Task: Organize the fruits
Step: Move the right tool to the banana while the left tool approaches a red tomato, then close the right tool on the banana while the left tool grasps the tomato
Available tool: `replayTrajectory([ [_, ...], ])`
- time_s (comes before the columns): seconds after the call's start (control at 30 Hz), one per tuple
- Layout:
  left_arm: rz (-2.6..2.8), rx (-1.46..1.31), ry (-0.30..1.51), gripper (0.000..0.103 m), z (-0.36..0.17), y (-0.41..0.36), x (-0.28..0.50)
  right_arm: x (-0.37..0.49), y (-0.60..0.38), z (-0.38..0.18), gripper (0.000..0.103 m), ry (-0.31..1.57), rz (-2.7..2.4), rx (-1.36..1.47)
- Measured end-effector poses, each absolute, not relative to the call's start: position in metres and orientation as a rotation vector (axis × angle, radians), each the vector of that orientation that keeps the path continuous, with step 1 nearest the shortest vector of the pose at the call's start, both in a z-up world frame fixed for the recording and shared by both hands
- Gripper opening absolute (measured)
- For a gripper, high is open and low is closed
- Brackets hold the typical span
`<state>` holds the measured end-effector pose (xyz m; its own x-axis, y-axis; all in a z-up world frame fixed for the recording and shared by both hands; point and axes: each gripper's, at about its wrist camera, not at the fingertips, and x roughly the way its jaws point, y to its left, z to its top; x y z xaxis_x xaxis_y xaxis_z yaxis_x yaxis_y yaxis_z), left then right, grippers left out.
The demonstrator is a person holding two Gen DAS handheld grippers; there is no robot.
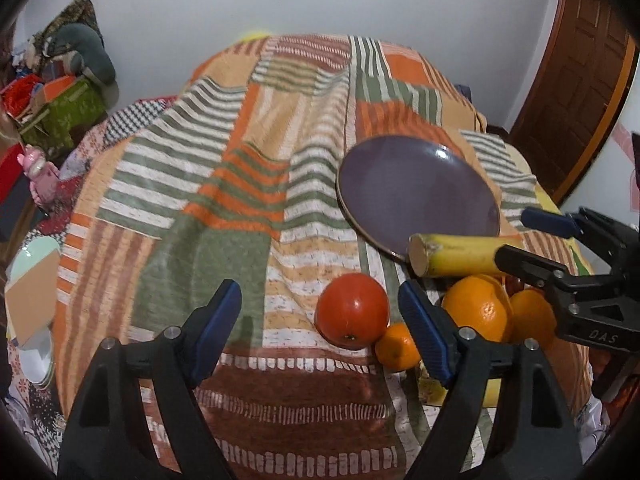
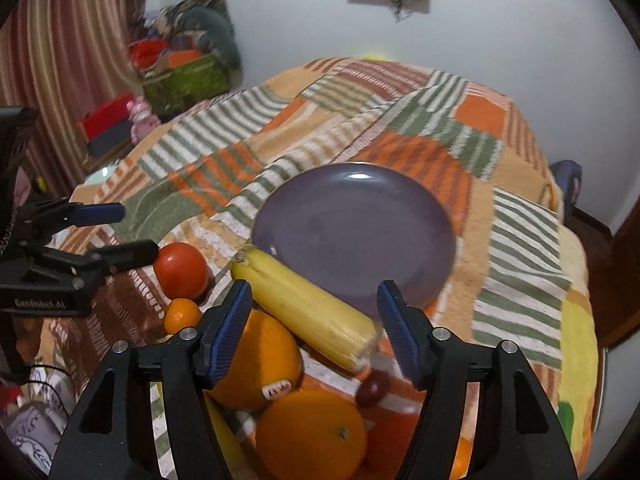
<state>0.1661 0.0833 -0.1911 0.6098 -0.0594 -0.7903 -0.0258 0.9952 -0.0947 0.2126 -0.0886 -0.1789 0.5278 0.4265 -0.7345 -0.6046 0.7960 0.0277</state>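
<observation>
A purple plate [image 2: 360, 232] lies on the striped cloth; it also shows in the left wrist view [image 1: 416, 192]. A yellow banana [image 2: 304, 304] lies between the open fingers of my right gripper [image 2: 314, 328], its tip over the plate's near rim; whether the pads touch it I cannot tell. It shows in the left wrist view [image 1: 456, 254] too. Large oranges [image 2: 256, 360] [image 2: 312, 432] sit below it. A red tomato-like fruit [image 1: 352, 310] and a small tangerine [image 1: 394, 346] lie between the fingers of my open left gripper [image 1: 320, 332].
A dark grape [image 2: 374, 388] lies by the oranges. The striped cloth [image 1: 224, 184] covers the round table. A pale plate [image 1: 32, 268] sits at the table's left edge. Boxes and cushions [image 2: 180, 68] stand by the wall; a wooden door [image 1: 572, 80] is at right.
</observation>
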Motion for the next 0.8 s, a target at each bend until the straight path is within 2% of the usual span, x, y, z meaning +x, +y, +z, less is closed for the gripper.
replayTrajectory([
  [0.8,-0.086,-0.118,0.981,0.081,-0.215,0.079,0.177,0.249,-0.033,-0.214,0.063,0.985,0.787,-0.475],
])
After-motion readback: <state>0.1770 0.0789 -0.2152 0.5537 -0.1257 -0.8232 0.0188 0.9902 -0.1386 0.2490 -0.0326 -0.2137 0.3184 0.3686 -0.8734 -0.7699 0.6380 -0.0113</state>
